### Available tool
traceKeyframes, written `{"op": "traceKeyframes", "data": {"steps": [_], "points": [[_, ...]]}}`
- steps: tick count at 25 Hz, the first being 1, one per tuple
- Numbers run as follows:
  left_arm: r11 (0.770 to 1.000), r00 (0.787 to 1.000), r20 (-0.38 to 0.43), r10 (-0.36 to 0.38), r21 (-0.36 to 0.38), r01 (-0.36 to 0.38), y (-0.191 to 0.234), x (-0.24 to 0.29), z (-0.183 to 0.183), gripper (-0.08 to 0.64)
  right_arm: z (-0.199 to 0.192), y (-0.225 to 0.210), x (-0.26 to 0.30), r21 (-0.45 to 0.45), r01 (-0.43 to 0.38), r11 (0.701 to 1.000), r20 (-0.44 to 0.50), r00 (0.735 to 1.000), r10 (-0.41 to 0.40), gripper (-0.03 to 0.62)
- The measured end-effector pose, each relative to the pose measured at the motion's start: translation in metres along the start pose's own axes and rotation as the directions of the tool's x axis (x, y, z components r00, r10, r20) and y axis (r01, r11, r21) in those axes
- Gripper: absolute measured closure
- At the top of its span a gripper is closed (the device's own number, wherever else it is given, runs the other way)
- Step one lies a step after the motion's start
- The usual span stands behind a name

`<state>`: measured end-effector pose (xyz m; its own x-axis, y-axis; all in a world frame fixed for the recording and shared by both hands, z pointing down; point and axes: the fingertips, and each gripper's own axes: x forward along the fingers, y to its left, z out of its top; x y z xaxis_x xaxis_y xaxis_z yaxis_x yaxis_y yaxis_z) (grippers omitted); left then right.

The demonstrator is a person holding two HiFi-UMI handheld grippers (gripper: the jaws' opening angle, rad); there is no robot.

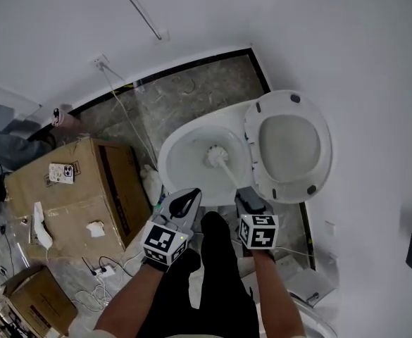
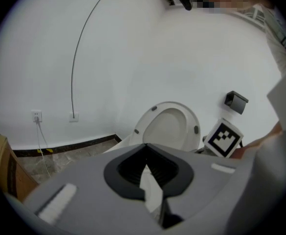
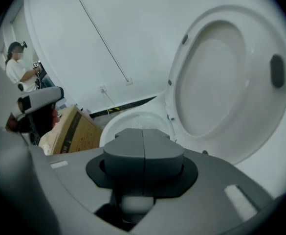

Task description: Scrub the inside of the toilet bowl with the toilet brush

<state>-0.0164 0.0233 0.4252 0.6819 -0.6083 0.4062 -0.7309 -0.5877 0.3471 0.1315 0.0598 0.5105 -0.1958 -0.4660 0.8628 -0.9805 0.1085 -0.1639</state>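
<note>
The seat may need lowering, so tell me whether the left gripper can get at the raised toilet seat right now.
Probably not cleanly: the left gripper is free, but the right gripper and the toilet brush handle lie between it and the seat.

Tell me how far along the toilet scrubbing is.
Done: the lid is up and the brush has its head inside the bowl. In hand: the right gripper is shut on the brush handle; the left gripper is open, idle. Left: the scrubbing itself; how much is done can't be told.
</note>
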Motion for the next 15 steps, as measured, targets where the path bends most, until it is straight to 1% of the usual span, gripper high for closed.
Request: {"op": "traceKeyframes", "data": {"steps": [4, 8, 12, 15], "points": [[1.0, 1.0, 0.029, -0.005, 0.026, 0.004, -0.018, -0.029, 0.04, 0.554, 0.022, 0.013, -0.067, -0.002, -0.023, 1.0, 0.1, 0.995, 0.023, 0.428], [0.999, 0.999, 0.034, -0.018, 0.028, 0.018, -0.043, -0.062, 0.071, 0.554, 0.042, 0.028, -0.133, 0.025, -0.056, 0.998, 0.197, 0.979, 0.05, 0.428], [0.999, 0.997, 0.064, -0.046, 0.023, 0.045, -0.07, -0.096, 0.107, 0.554, 0.069, 0.04, -0.199, 0.039, -0.085, 0.996, 0.309, 0.949, 0.069, 0.428], [0.999, 0.994, 0.1, -0.041, 0.024, 0.039, -0.082, -0.122, 0.14, 0.554, 0.096, 0.052, -0.249, 0.018, -0.084, 0.996, 0.405, 0.912, 0.07, 0.428]]}}
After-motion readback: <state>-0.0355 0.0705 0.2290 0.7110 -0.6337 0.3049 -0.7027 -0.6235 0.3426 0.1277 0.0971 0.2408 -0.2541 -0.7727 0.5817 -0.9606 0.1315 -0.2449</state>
